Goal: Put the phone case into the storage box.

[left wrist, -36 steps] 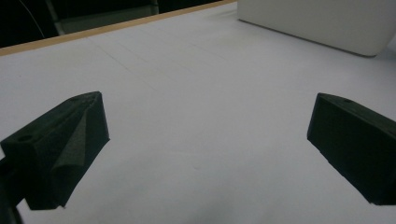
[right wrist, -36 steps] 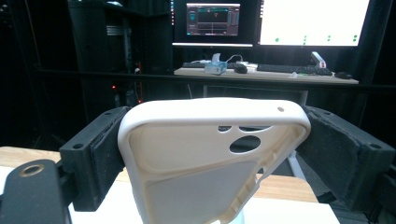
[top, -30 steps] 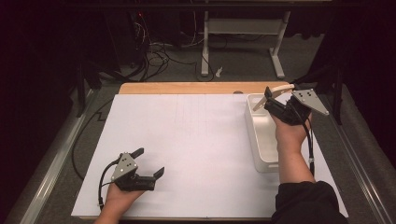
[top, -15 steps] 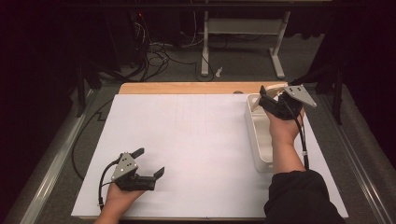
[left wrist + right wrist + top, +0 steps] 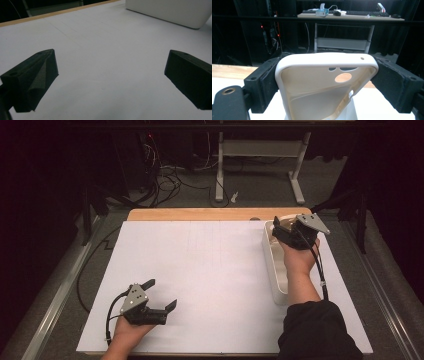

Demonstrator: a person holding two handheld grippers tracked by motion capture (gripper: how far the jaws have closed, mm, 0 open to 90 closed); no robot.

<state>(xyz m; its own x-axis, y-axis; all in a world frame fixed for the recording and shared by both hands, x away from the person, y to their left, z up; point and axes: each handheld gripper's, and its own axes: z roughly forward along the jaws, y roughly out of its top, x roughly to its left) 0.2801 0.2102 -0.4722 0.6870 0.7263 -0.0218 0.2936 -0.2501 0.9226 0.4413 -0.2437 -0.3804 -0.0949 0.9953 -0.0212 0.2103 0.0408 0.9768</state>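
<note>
White table mat (image 5: 210, 285): left claw (image 5: 162, 294) gapes empty, right claw (image 5: 325, 82) grips phone case (image 5: 322, 85)

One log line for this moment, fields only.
right gripper: shut on cream phone case | above white bin | left gripper: open, idle

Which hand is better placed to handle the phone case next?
Right. The right gripper already clamps the cream plastic phone case over the white bin; the left gripper rests open, far away.
</note>
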